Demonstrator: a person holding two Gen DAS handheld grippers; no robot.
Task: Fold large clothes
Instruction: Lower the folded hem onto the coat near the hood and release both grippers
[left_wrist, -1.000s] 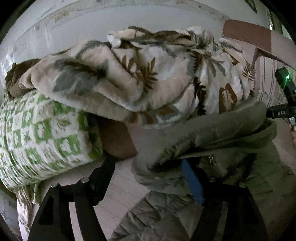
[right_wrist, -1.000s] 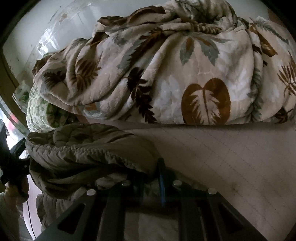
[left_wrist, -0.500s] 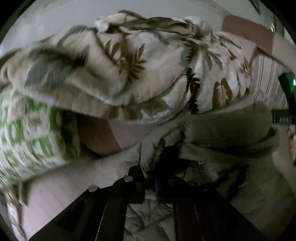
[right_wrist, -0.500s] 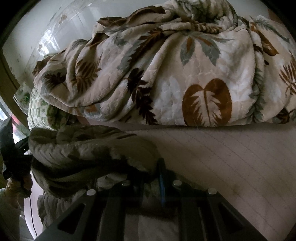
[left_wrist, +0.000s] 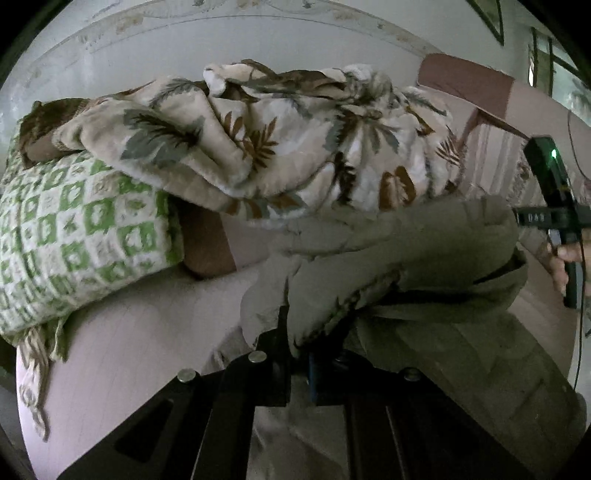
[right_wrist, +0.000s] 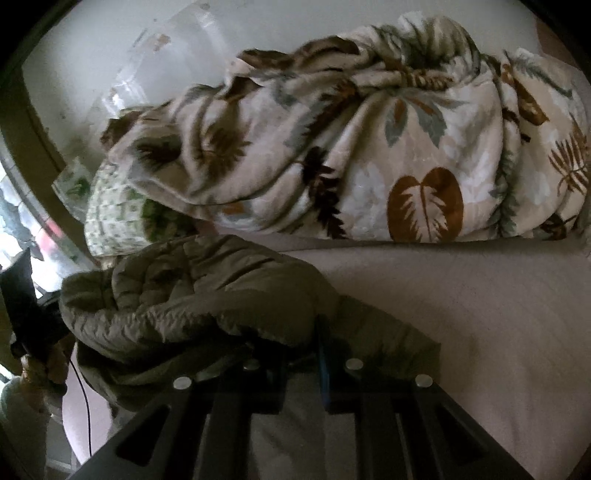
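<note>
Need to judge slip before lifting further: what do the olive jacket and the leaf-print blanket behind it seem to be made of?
Olive jacket: looks like quilted, padded synthetic shell, matte with a slight sheen; stitched channels and puffy wrinkles show. Probably somewhat slippery.
Leaf-print blanket: looks like plush fleece; soft fuzzy surface, thick rounded folds, no shine. Fibre itself cannot be told.

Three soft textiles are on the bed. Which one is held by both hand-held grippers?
The olive-green quilted jacket. The left hand-held gripper and right hand-held gripper both pinch it. The beige leaf-print blanket and green-and-white checked blanket lie untouched behind.
</note>
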